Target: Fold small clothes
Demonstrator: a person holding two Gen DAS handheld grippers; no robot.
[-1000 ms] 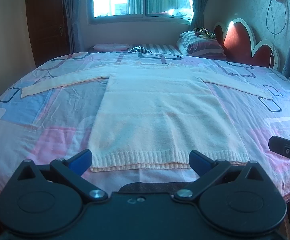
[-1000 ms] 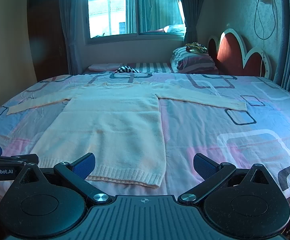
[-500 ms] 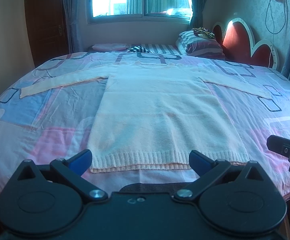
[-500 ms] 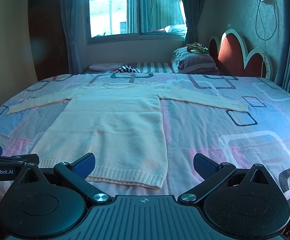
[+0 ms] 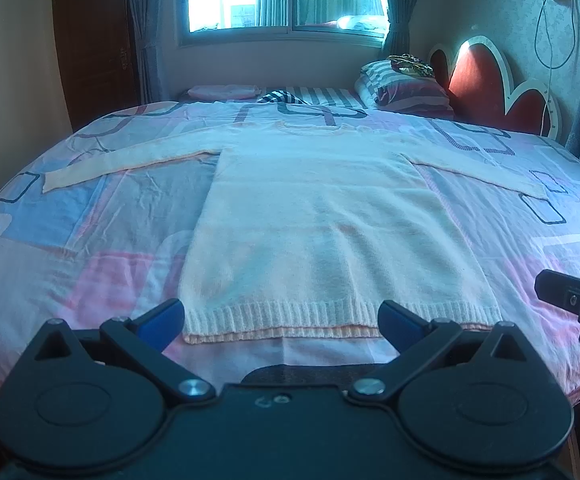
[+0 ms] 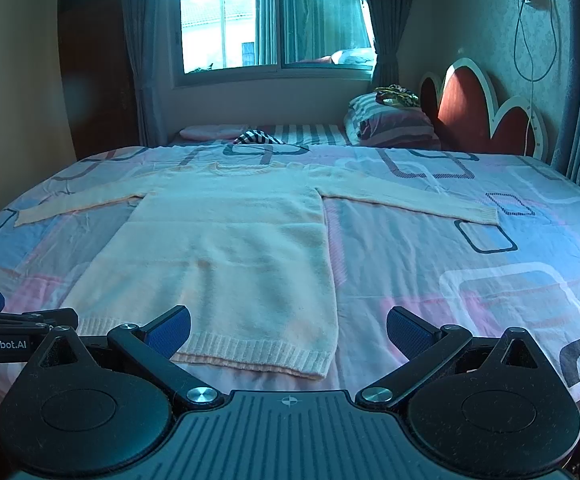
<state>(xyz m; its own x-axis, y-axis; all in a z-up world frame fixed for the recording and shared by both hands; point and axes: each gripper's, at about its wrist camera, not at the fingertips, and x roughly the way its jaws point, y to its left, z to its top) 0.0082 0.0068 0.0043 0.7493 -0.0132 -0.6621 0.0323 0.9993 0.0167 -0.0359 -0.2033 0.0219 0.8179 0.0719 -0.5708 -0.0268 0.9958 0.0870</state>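
A cream knitted sweater (image 5: pixel 321 224) (image 6: pixel 226 256) lies flat on the bed, sleeves spread to both sides, ribbed hem toward me. My left gripper (image 5: pixel 280 322) is open just short of the hem, its blue pads level with the hem's two ends. My right gripper (image 6: pixel 288 330) is open too, near the hem's right corner, holding nothing. The right gripper's tip (image 5: pixel 573 300) shows at the right edge of the left wrist view. In the right wrist view the left gripper (image 6: pixel 18 320) shows at the left edge.
The bed (image 6: pixel 469 280) has a pink, blue and white patterned sheet. Striped pillows (image 6: pixel 389 124) and a red headboard (image 6: pixel 481 116) stand at the far right. A window with curtains (image 6: pixel 274 20) is behind, and a dark wardrobe (image 6: pixel 94 80) at the left.
Both grippers have risen and drifted slightly, so the sweater sits a little lower in the right wrist view. The sweater has not moved and both grippers stay open.
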